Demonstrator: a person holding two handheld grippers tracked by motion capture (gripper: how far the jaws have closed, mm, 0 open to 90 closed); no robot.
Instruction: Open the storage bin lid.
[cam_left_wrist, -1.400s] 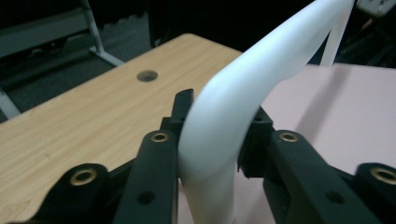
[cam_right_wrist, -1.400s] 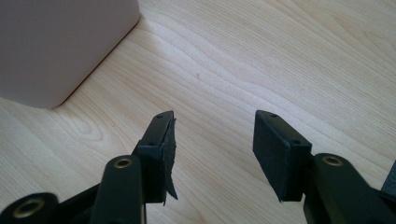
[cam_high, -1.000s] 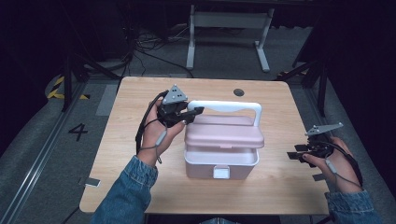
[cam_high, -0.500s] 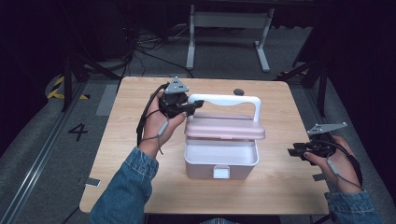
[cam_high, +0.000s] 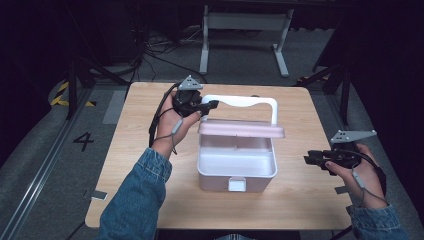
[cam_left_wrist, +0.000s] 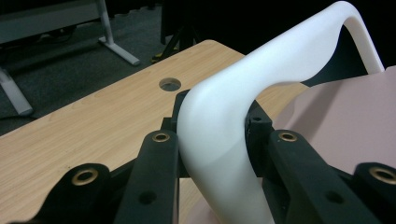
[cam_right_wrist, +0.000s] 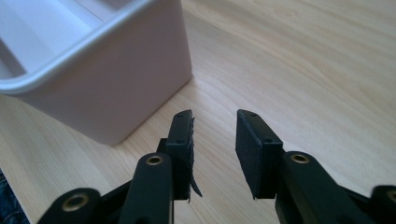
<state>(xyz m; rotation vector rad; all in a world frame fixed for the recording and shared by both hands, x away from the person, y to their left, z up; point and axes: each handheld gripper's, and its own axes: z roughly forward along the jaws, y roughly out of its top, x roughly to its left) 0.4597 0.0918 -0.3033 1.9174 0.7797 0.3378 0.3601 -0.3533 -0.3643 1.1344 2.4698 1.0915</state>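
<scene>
One pale pink box (cam_high: 237, 162) sits mid-table (cam_high: 140, 130), with one pink lid (cam_high: 241, 130) lifted above its open top and one white handle (cam_high: 239, 102) arching over the far side. Two grippers are in play. The left gripper (cam_high: 209, 105) is up at the handle's left corner, and the left gripper view settles it: both black jaws are clamped tight on the white handle (cam_left_wrist: 219, 140), the pink lid (cam_left_wrist: 345, 121) lying just to the right and one round hole (cam_left_wrist: 169, 84) in the tabletop beyond. The right gripper (cam_high: 310, 160) hovers at the table's right edge, apart from the box. Its own view shows the jaws standing narrowly apart with nothing between them, over bare wood, one corner of the box (cam_right_wrist: 116, 84) just ahead to the left.
</scene>
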